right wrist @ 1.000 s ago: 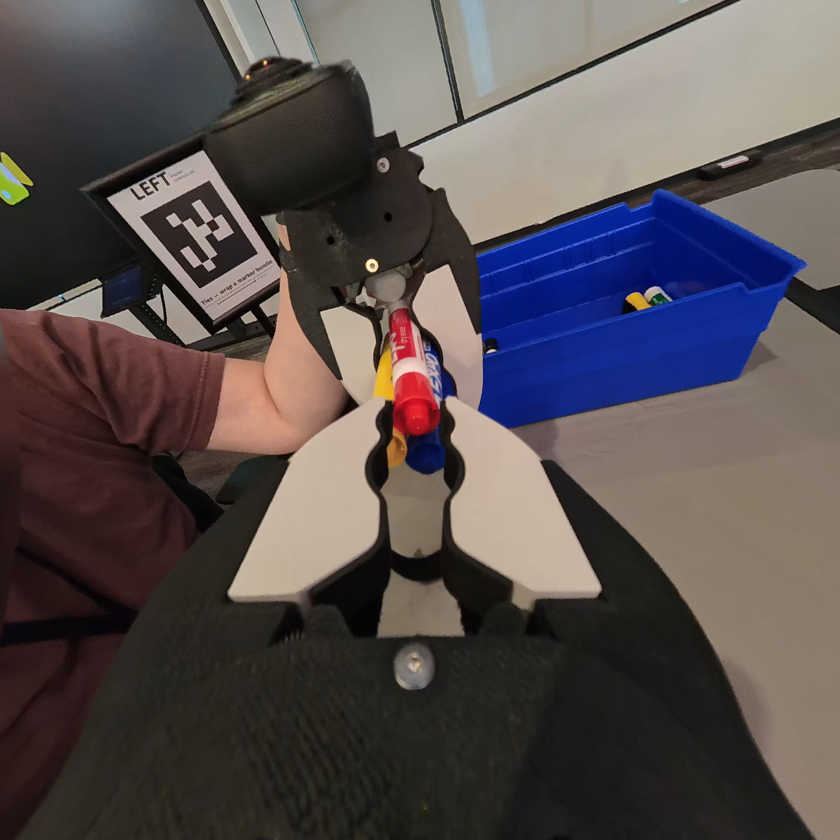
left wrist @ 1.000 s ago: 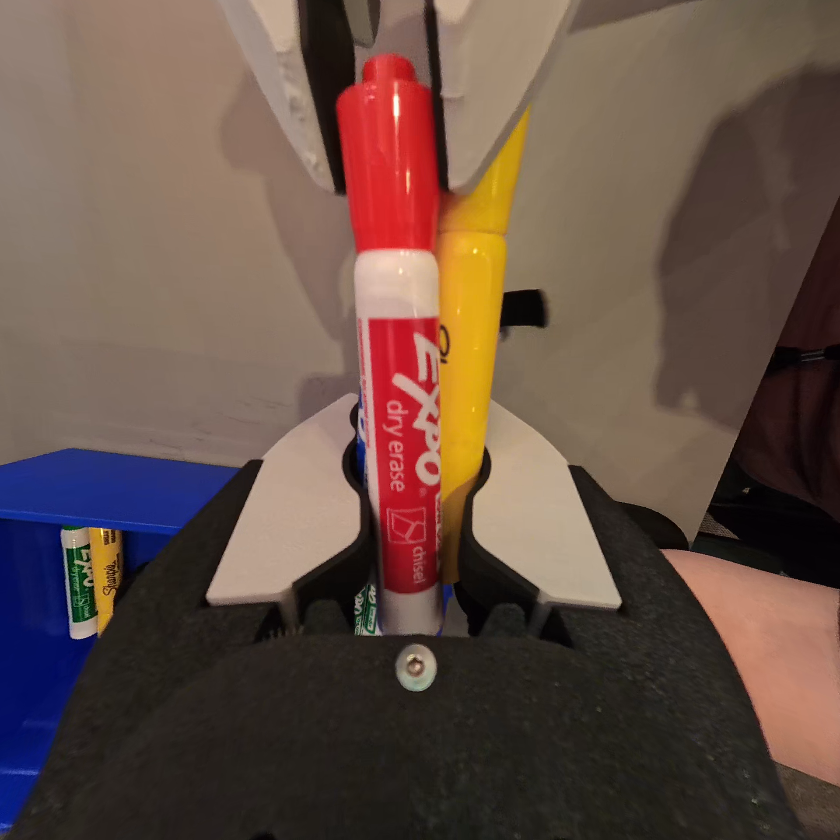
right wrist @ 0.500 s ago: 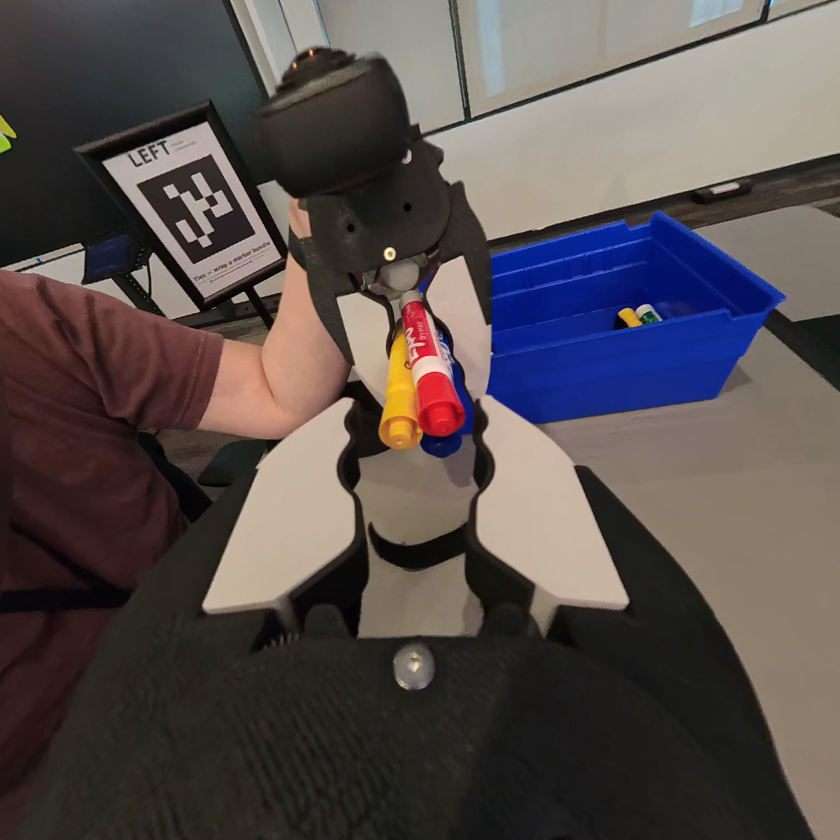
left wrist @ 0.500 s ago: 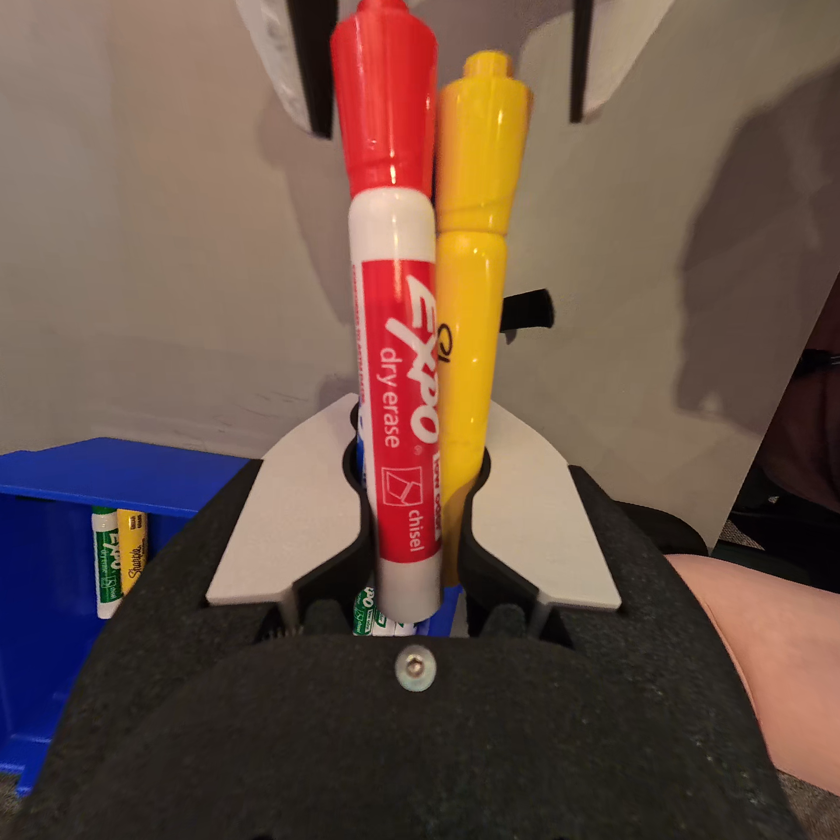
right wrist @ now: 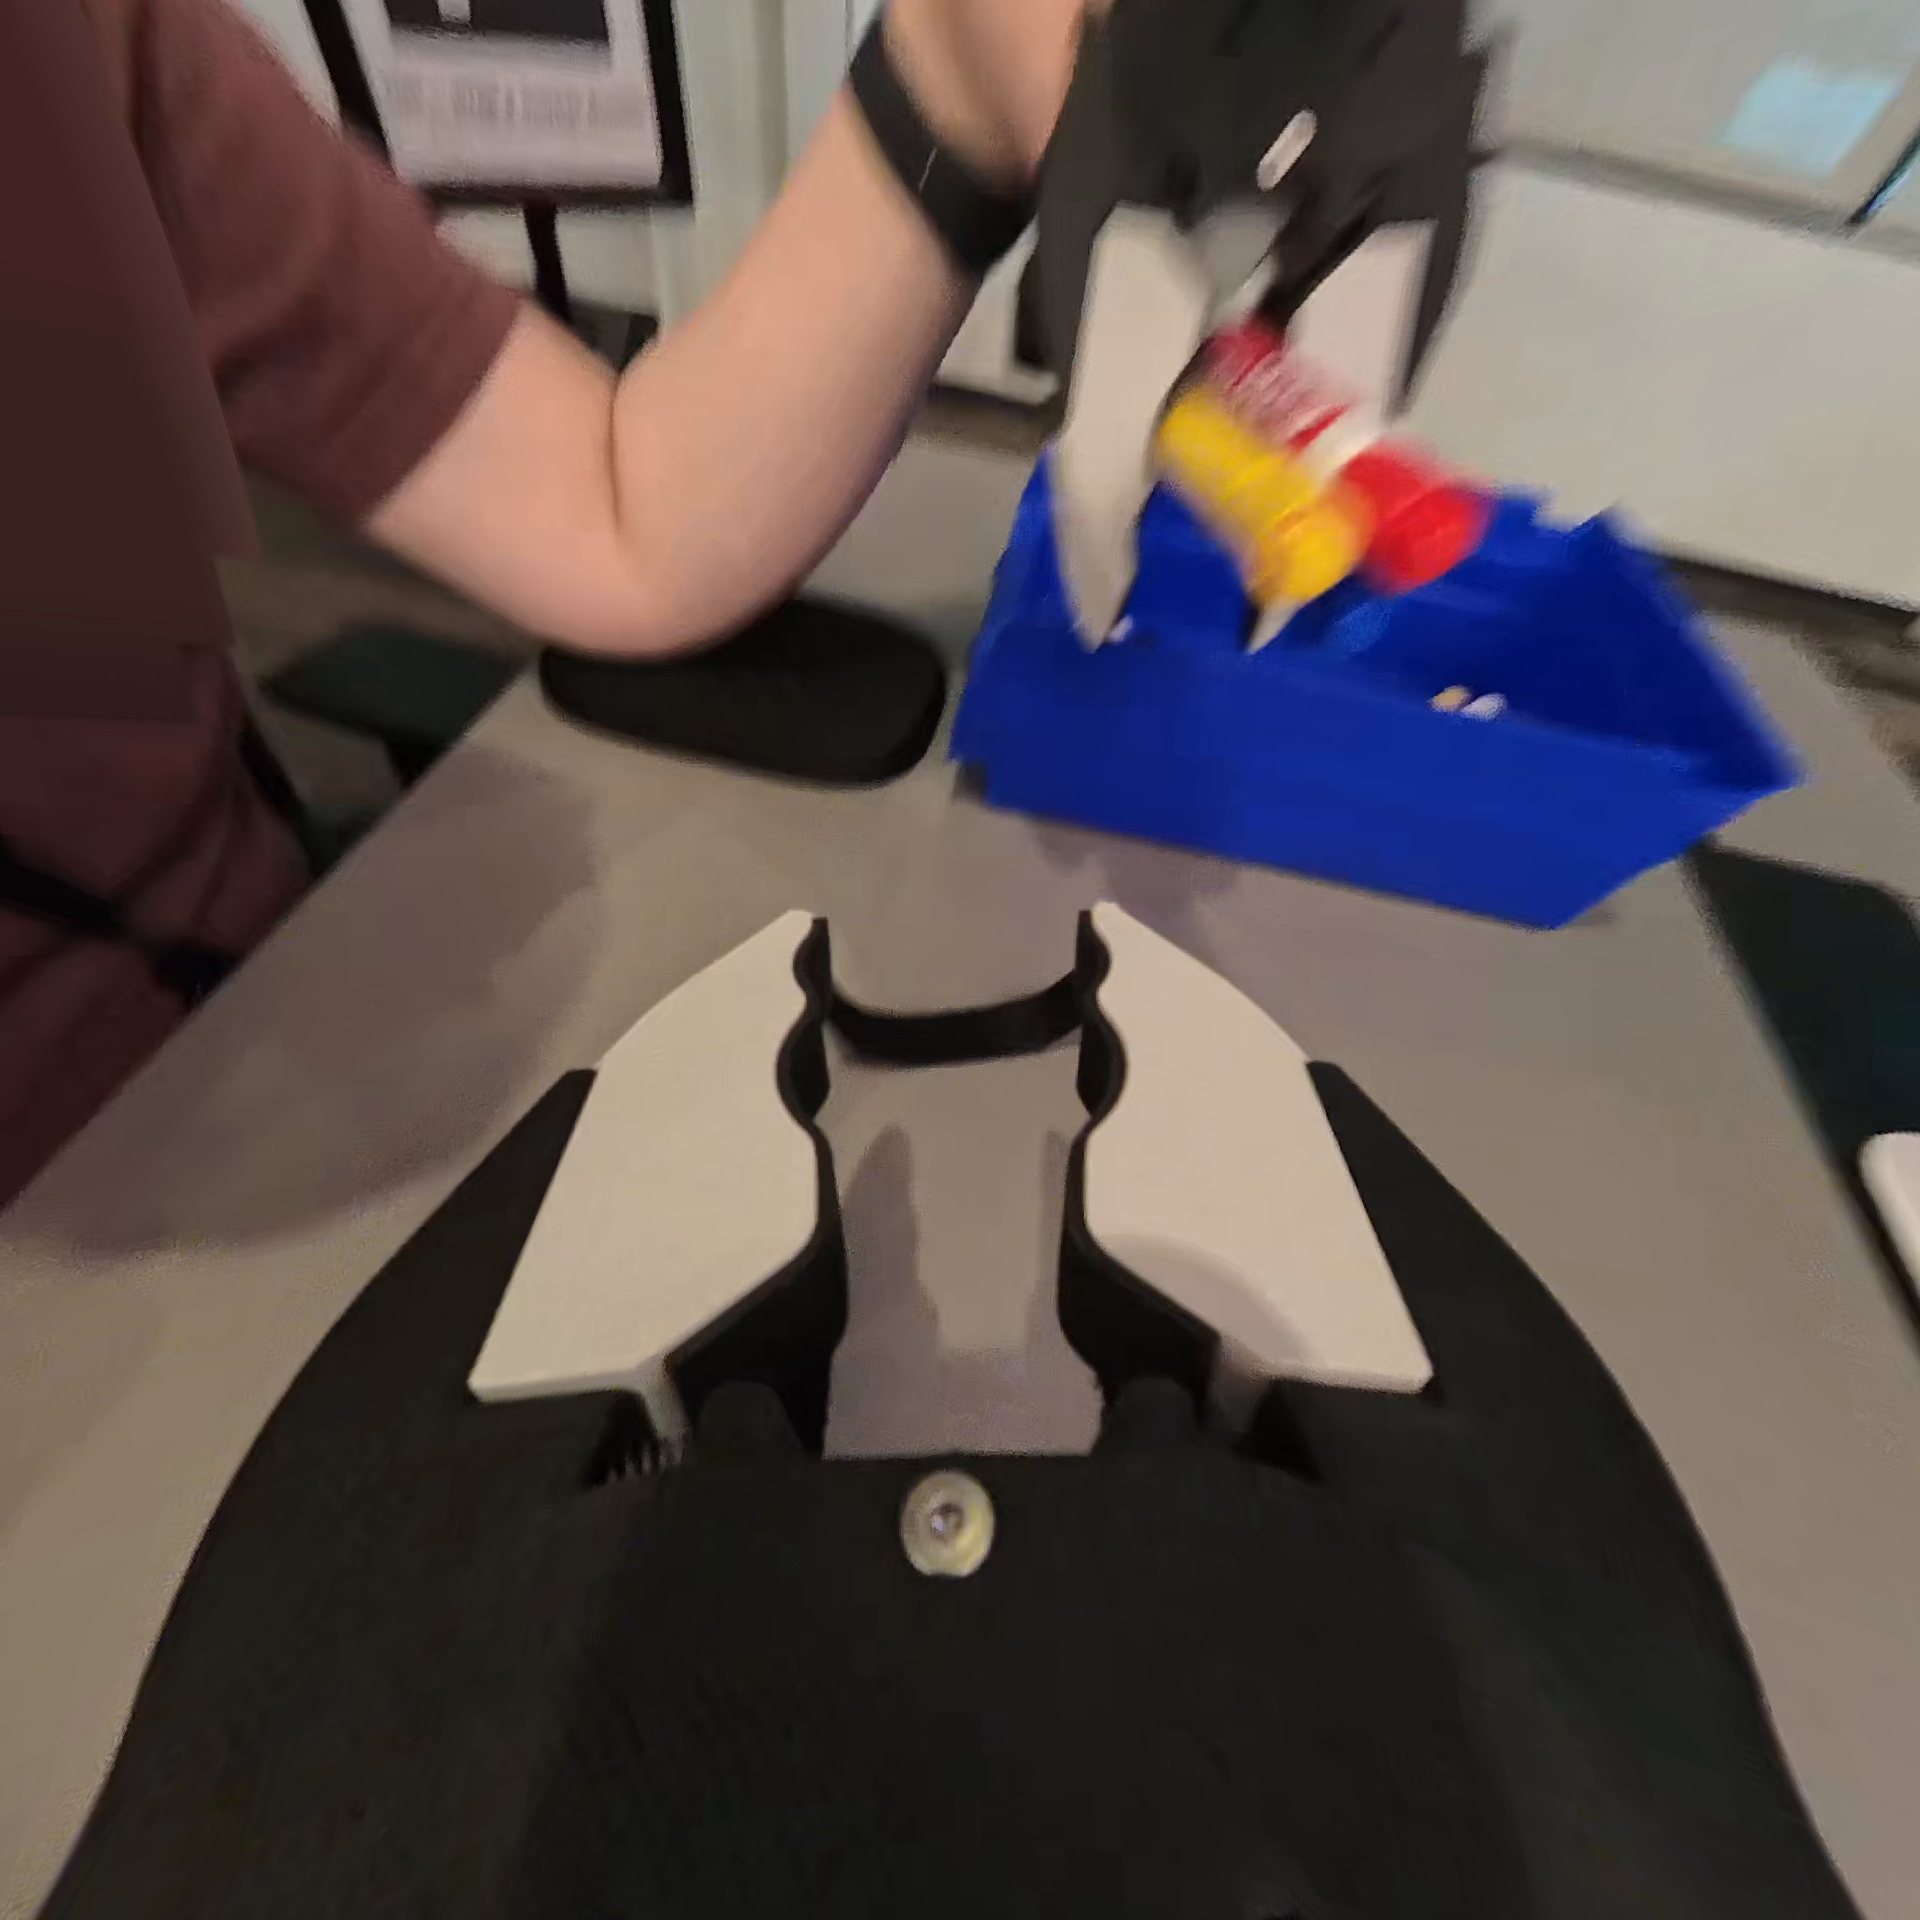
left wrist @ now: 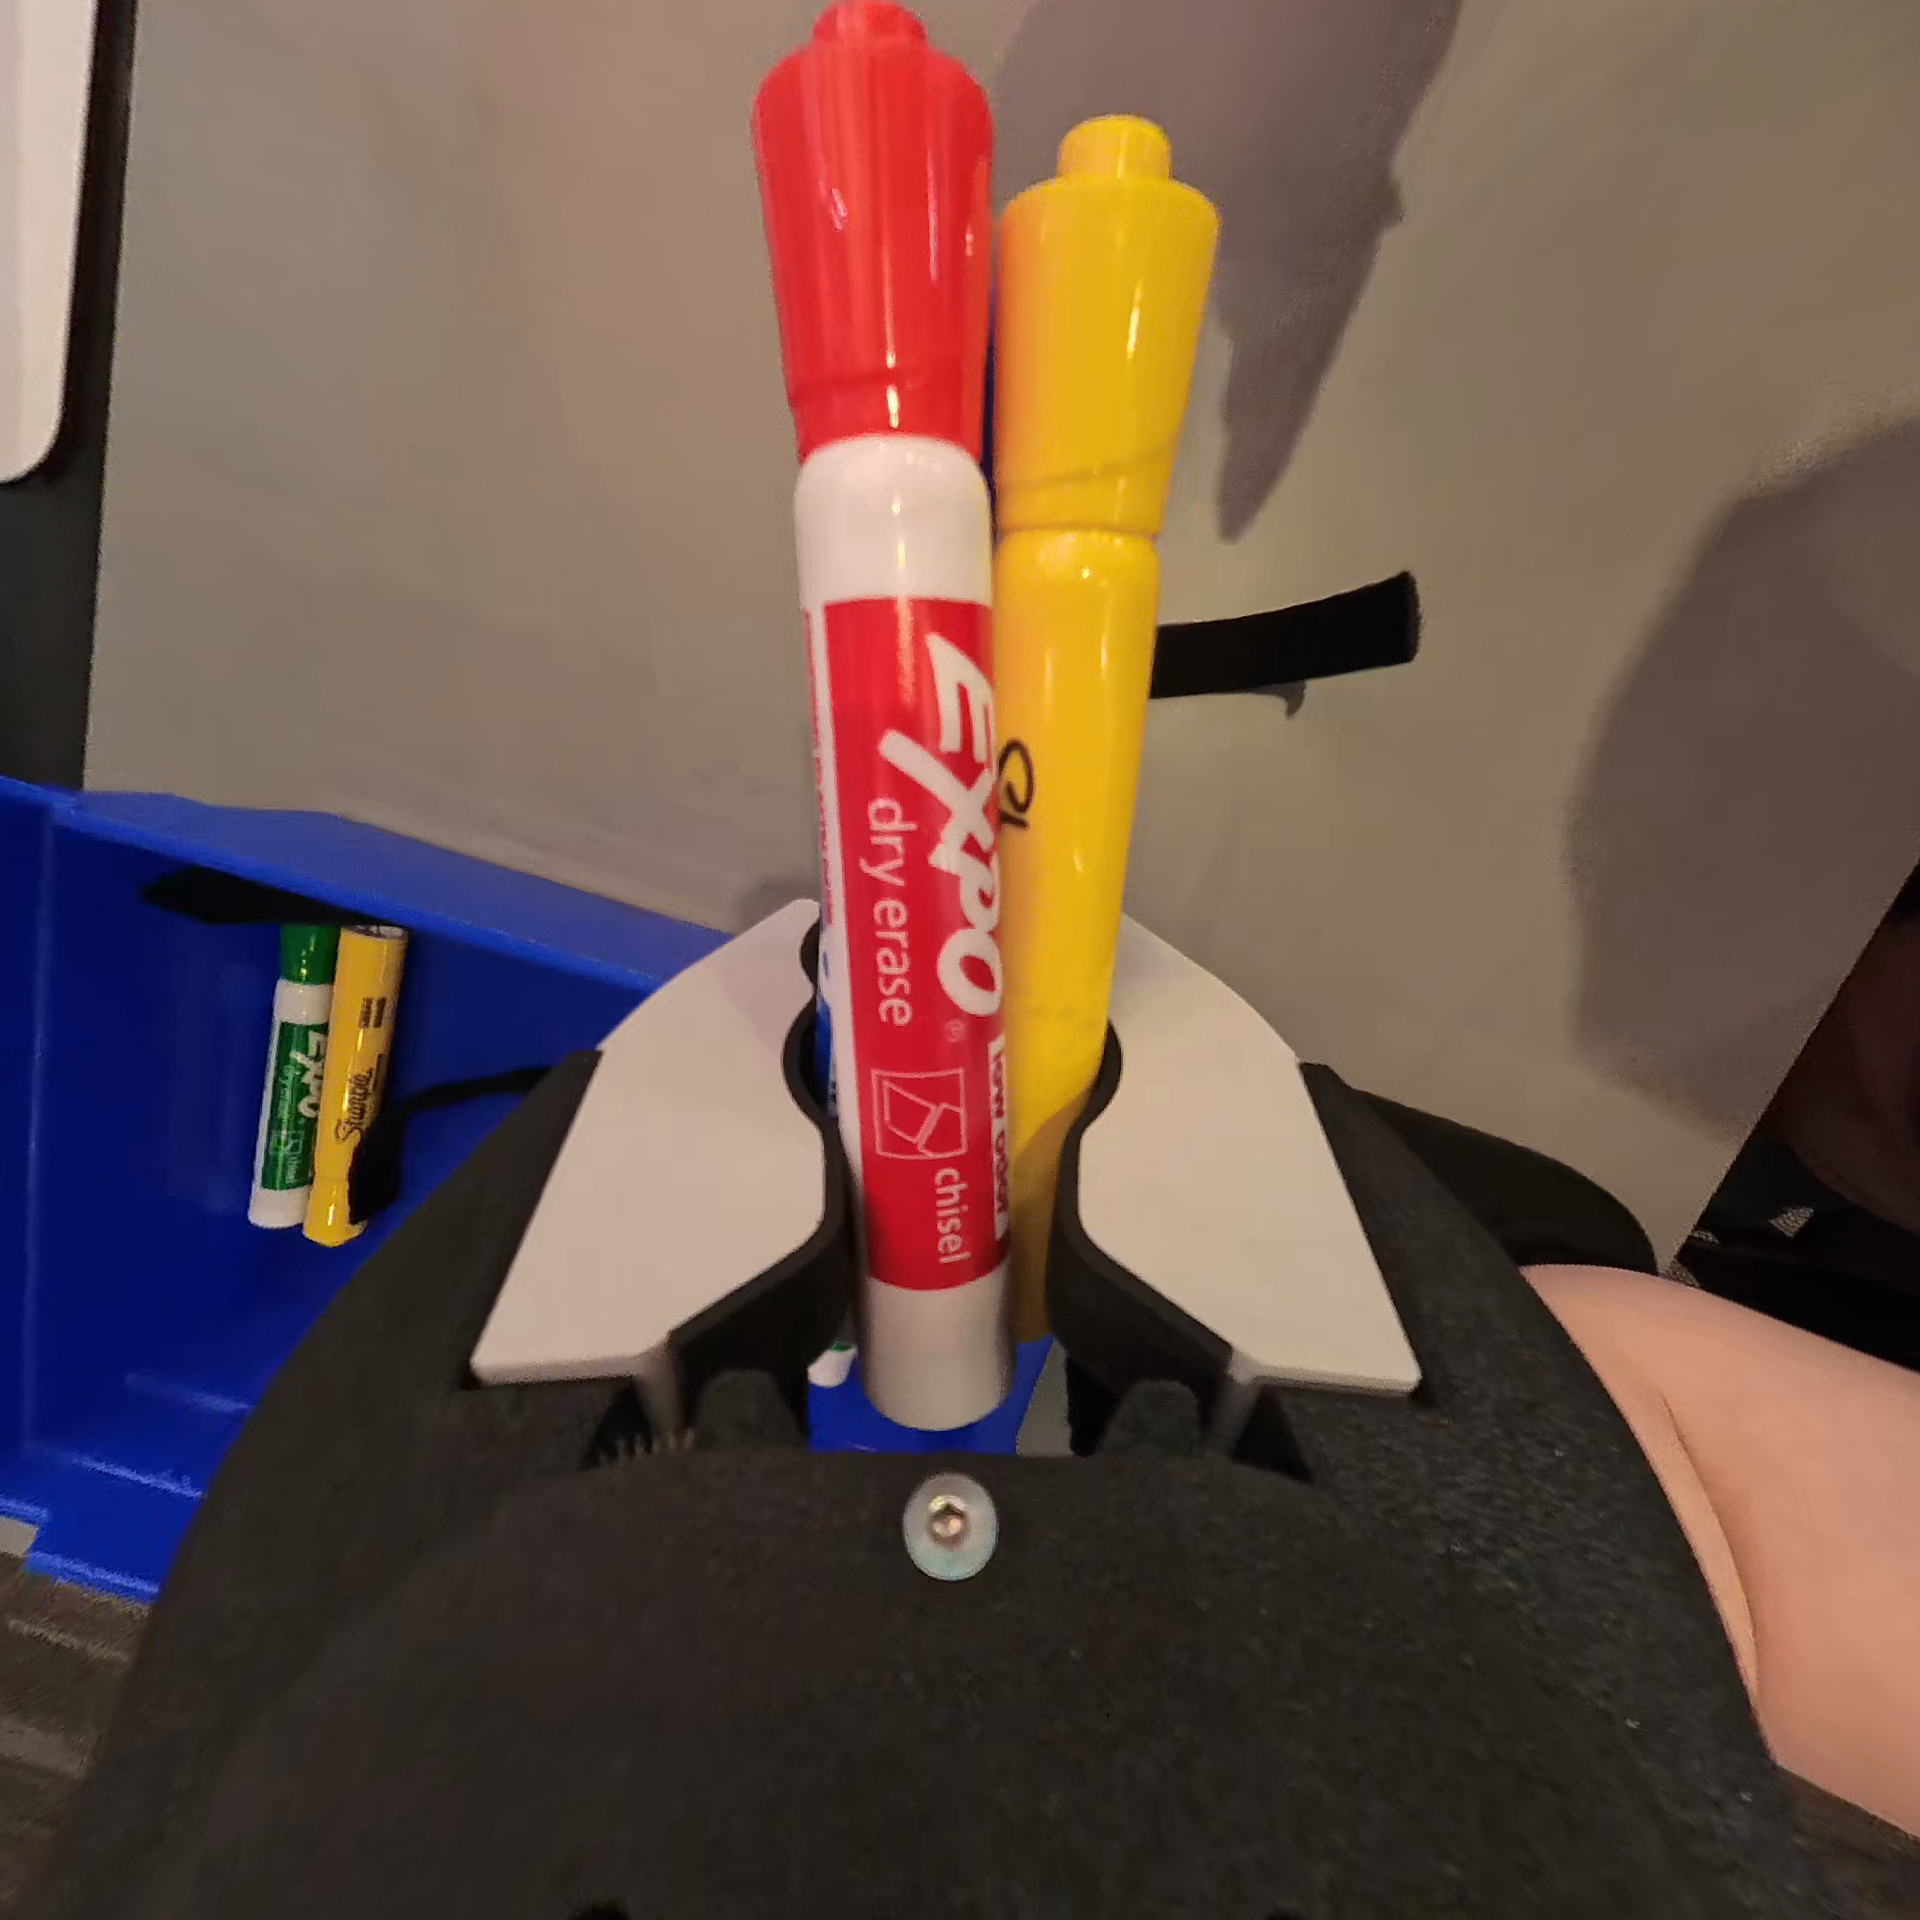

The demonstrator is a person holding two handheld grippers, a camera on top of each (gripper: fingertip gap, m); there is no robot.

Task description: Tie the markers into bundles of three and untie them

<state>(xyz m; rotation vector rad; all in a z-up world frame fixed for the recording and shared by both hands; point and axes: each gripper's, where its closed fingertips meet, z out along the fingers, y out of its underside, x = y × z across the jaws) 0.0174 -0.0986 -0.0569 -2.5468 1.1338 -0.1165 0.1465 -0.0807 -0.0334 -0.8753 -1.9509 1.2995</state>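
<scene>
Markers in a bundle sit clamped in the left gripper (left wrist: pixel 951 1101): a red dry-erase marker (left wrist: pixel 904 727) in front, a yellow marker (left wrist: pixel 1086 644) touching its right side, and a sliver of a blue one behind them, all pointing forward out of the closed fingers.

Going left to right in the left wrist view, the blue bin (left wrist: pixel 94 1195) lies at the left edge, with a green marker (left wrist: pixel 296 1070) and a yellow highlighter (left wrist: pixel 353 1081) side by side against its far wall and a black strap across them. In the middle stands the held bundle. Just right of the yellow barrel a black hook-and-loop tie (left wrist: pixel 1288 639) lies flat on the grey bench (left wrist: pixel 416 468), apart from the markers.

In the blurred right wrist view, the person's forearm (right wrist: pixel 675 457) comes in from the left and carries the left gripper and its bundle above the near-left corner of the bin. The right gripper (right wrist: pixel 951 935) hovers low over the bench with its fingers spread, and the tie lies on the bench between the fingertips; whether they touch it I cannot tell.

The bundle looks unwrapped, so I judge the step in hand to be putting the loose markers into the bin. To do it well, lower the bundle inside the walls before opening, level with the floor, so they do not roll out. The right gripper should pinch one end of the tie rather than its middle.
</scene>
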